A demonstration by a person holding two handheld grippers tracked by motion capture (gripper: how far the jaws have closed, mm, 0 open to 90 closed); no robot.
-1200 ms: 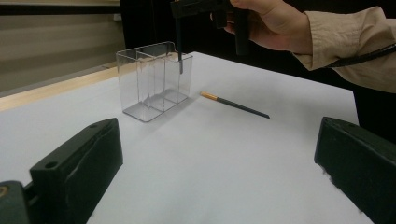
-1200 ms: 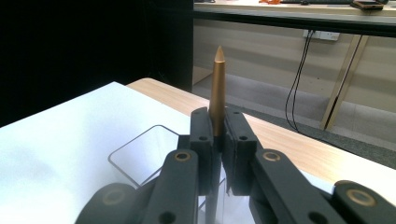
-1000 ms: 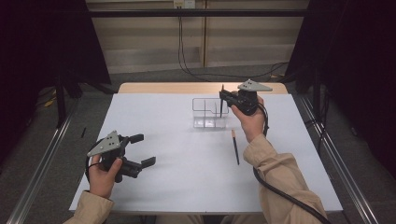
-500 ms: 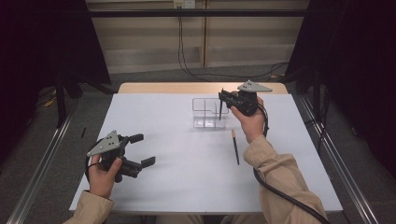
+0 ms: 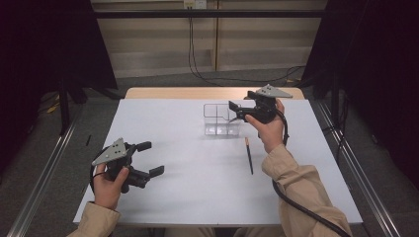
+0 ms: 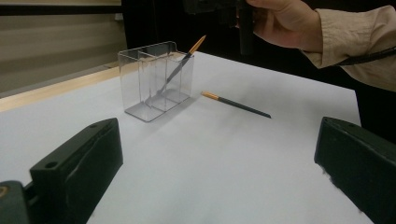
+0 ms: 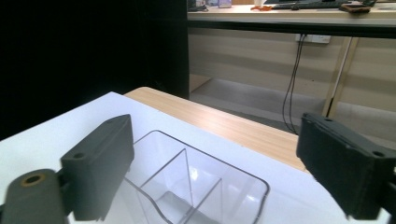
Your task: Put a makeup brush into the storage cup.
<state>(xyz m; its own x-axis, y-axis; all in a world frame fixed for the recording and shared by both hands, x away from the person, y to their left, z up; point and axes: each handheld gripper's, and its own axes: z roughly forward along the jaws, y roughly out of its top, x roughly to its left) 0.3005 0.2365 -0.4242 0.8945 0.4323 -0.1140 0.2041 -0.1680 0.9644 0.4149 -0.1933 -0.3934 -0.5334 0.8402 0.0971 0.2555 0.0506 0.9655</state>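
- Clear holder [image 6: 155, 79]: transparent box with inner dividers, standing upright on the white table [image 5: 188, 197] toward the far edge, just beside the right hand.
- Pencil, stowed [image 6: 180, 70]: dark shaft with an orange end, leaning tilted inside the holder, its orange end above the rim. Counted as done, as I judge it.
- Pencil, loose [image 5: 249, 155]: flat on the table, near the holder on the person's side and apart from it, close to the right sleeve. Untouched; this one looks to be what is left.
- Right gripper [image 5: 231, 113]: held above the holder's right end, jaws spread wide with nothing between them. Its own view looks down past the open jaws into the compartments [image 7: 196, 186].
- Left gripper [image 5: 150, 159]: held low at the near left of the table, well apart from holder and pencils, jaws spread, holding nothing.
- Progress, by judgement: one pencil in, one out; roughly half done if these two are the whole lot.
- Hard to make out: which compartment holds the leaning pencil, since the clear walls overlap; from above, that pencil is largely lost behind the right gripper.
- Cut off: the holder's near wall and base in the right gripper view; the right gripper's body at the top edge of the left gripper view.
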